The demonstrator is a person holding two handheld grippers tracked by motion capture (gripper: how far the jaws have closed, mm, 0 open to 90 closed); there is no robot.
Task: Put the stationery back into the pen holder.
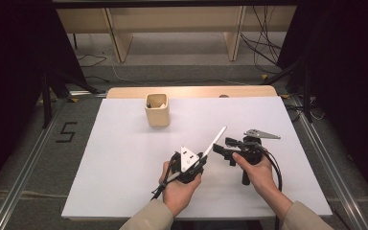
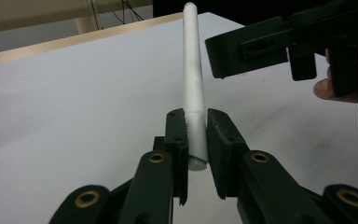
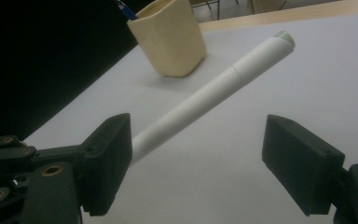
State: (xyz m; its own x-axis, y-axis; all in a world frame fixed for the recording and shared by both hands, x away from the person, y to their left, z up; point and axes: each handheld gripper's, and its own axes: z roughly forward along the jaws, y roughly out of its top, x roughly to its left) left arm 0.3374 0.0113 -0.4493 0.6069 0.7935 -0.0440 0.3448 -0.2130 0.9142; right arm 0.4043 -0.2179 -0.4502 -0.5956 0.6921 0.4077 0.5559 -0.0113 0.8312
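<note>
The left gripper (image 2: 196, 135) pinches the lower end of a white pen (image 2: 193, 79) between its pressed pads, and the pen slants up and away over the white table (image 1: 124, 158). Just beside it, the right gripper (image 3: 198, 161) has its jaws spread wide, with the pen lying between them untouched. Farther back on the table stands a beige cup (image 1: 157, 110), well apart from both hands.

white pen (image 2: 193, 88), slim, capped; your left gripper's (image 2: 196, 140) jaws clamp its lower end, tip tilted up above counter (image 1: 124, 158).
</note>
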